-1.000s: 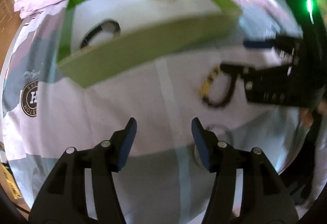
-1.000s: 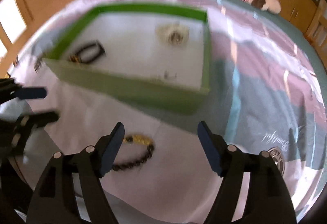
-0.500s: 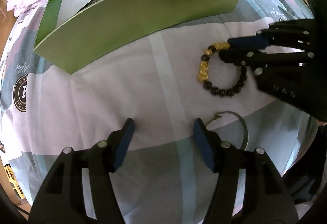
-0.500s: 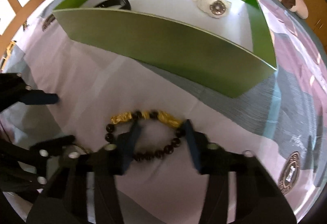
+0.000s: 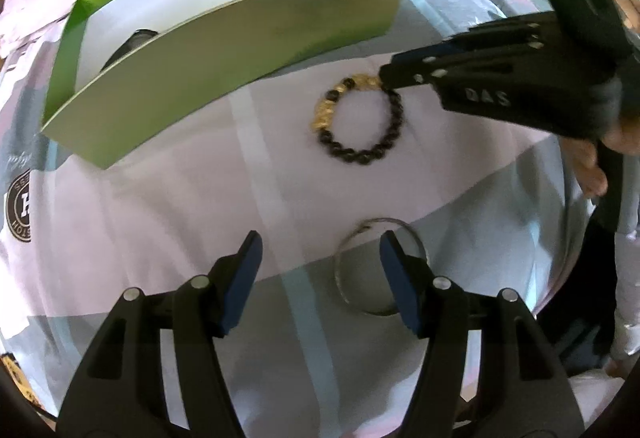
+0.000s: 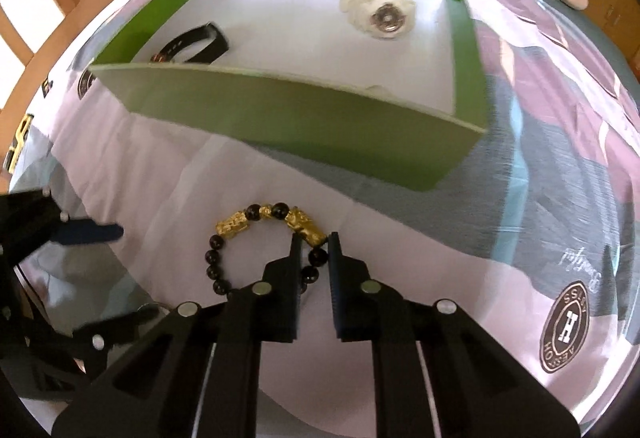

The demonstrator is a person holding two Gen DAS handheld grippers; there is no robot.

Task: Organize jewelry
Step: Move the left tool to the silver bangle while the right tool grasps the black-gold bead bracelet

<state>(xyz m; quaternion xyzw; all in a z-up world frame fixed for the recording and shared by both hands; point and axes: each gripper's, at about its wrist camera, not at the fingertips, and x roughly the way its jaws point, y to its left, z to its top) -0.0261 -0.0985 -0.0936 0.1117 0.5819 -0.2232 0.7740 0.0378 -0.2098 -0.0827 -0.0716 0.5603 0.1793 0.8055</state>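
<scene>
Right claw closing, jaws nearly together, with the bead bracelet between them — pads look pressed on the dark beads just below a gold charm. It points steeply down at the bed. Left claw released, jaws roughly half apart, nothing between the pads; it hovers above the sheet, also pointing steeply down, and its right finger overlaps the thin metal bangle in view, contact cannot be told. Bare fingers of the person's hand show behind the right claw in the left wrist view.

Bedsheet — pale lilac and grey blocks with round logo prints — carries everything. Green box, white floor inside, sits beyond the bracelet, near wall facing the claws. Inside it: a white watch toward the far right, a black band at the left side near the front wall, a small pale item by the front wall, too small to tell.

Bracelet lies flat on the sheet just in front of the box: black beads, two gold charms. Bangle lies apart from it, nearer the left claw.
</scene>
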